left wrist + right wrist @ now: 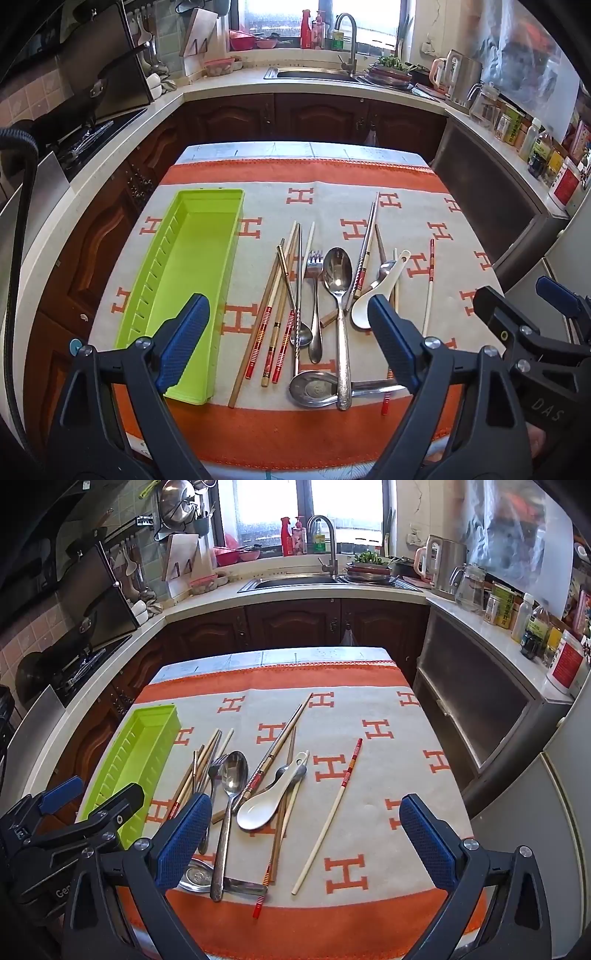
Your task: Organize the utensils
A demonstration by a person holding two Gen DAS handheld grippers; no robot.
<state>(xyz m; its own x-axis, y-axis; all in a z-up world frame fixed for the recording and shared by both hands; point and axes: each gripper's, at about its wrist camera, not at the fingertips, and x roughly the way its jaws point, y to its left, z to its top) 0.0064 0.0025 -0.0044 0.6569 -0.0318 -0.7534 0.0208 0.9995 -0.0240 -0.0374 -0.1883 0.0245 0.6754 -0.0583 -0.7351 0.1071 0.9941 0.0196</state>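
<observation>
A green plastic organizer tray (pixel 192 273) lies empty on the left of the cloth; it also shows in the right wrist view (pixel 136 753). A loose pile of utensils lies to its right: several chopsticks (pixel 266 314), a fork (pixel 314 295), a large steel spoon (pixel 338 280), a white ceramic spoon (pixel 373 295) (pixel 266 801), a steel ladle spoon (pixel 317 387). One pale chopstick (pixel 327 819) lies apart to the right. My left gripper (pixel 291 339) is open above the near edge of the pile. My right gripper (pixel 303 838) is open, to its right.
The table carries a beige and orange cloth (pixel 332 170) with H marks. Kitchen counters wrap around behind, with a sink (pixel 314 74), a stove (pixel 92 136) on the left, and bottles and a kettle (pixel 461 77) on the right.
</observation>
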